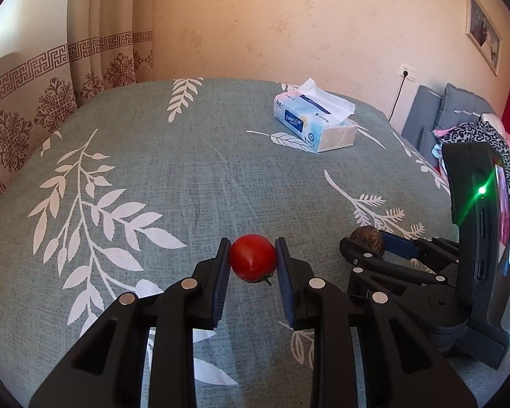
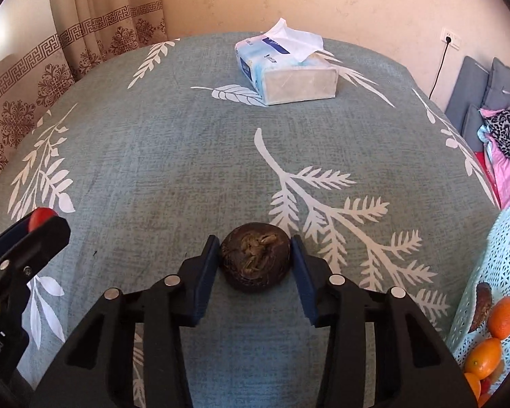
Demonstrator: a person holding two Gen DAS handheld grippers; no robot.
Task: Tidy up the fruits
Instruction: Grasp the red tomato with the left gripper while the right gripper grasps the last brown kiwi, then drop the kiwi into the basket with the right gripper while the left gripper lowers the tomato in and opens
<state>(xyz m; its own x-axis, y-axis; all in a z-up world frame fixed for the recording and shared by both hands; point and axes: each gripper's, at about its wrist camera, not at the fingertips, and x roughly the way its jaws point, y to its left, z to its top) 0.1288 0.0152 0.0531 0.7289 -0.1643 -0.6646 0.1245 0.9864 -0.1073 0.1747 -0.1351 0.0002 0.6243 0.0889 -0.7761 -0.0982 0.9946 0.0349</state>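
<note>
Your left gripper (image 1: 252,261) had its jaws closed on a tomato (image 1: 252,261), both pads touching its sides, held over the near edge of the table (image 1: 187,176), left of its middle. Whether the tomato rested on the cloth or hung just above it, I could not tell.

Beside it, your right gripper (image 2: 255,261) had a brown fruit (image 2: 255,261) between its jaws; the left pad touched it, and on the right side contact looked likely, so I judged it gripped. That fruit was near the middle of the near edge.

A tissue box (image 2: 286,68) lay well apart, toward the far edge.

At the table's right near corner stood a pale basket (image 2: 503,238), already holding another brown fruit (image 2: 482,309) and oranges (image 2: 502,312).

By my reading, you were well along: some fruit was sorted, no loose fruit showed on the cloth, and what remained was carrying these two pieces to the basket.
</note>
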